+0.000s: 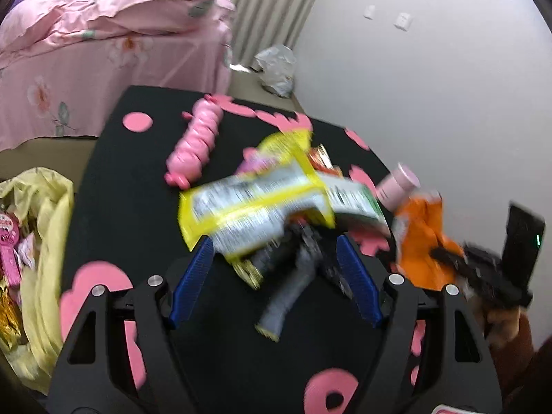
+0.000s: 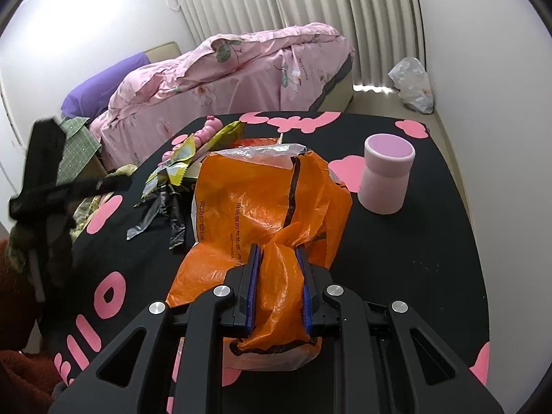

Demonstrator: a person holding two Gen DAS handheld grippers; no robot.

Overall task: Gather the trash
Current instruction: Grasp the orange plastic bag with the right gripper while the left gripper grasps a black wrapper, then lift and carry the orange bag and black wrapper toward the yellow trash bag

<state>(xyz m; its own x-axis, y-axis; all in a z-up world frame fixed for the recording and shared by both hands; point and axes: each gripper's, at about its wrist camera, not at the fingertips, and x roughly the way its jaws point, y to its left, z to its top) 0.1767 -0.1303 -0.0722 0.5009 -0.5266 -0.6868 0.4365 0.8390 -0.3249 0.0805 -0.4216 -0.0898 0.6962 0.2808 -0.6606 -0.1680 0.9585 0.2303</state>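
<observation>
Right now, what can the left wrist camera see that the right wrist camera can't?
Only the left wrist view shows the yellow trash bag beside the table, with wrappers inside, and the open left tongs.

Only the right wrist view shows the purple pillow on the bed.

Both show the orange bag squeezed in the right tongs, the pink cup and the yellow wrapper.

A: What stands behind the table?
B: A bed (image 2: 241,69) under a pink floral cover, with a purple pillow (image 2: 103,86) at its head.
A: And the walls?
B: A plain white wall (image 1: 431,86) meets pale pleated curtains (image 2: 310,0); daylight shows at the hem, where a crumpled white bag (image 2: 412,84) lies on the beige floor (image 2: 376,100).
</observation>
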